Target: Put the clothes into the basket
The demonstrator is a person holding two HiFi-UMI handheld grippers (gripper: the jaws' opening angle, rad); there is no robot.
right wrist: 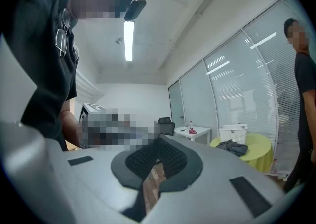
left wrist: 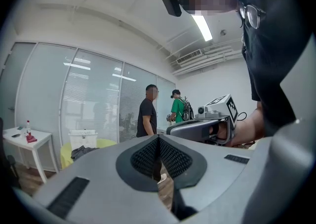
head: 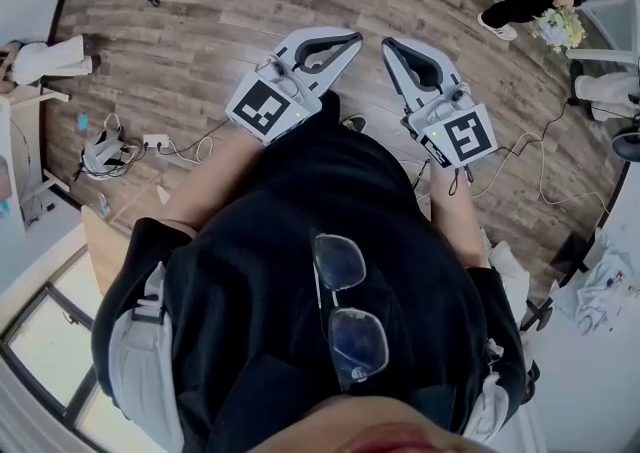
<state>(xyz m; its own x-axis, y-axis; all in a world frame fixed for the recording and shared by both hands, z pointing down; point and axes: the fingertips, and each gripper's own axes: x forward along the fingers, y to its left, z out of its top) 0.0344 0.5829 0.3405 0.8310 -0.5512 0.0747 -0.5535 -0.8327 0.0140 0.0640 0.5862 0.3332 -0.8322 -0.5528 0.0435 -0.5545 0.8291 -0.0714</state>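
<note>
A white basket (left wrist: 83, 138) stands on a round yellow table (left wrist: 105, 144) far across the room, and a dark heap of clothes (left wrist: 81, 152) lies beside it. The right gripper view shows the same basket (right wrist: 233, 133), clothes (right wrist: 232, 147) and yellow table (right wrist: 257, 152). My left gripper (head: 346, 39) and right gripper (head: 390, 45) are held level side by side in front of my body, over the wooden floor. Both are shut with nothing between the pads. The left gripper (left wrist: 159, 139) and right gripper (right wrist: 160, 142) each show their pads meeting.
A white side table (left wrist: 27, 140) with small items stands left of the yellow table. Two people (left wrist: 147, 114) stand by the glass wall, and a third person (right wrist: 303, 94) is at the right. An office chair (right wrist: 165, 125) and cables on the floor (head: 190, 148) are nearby.
</note>
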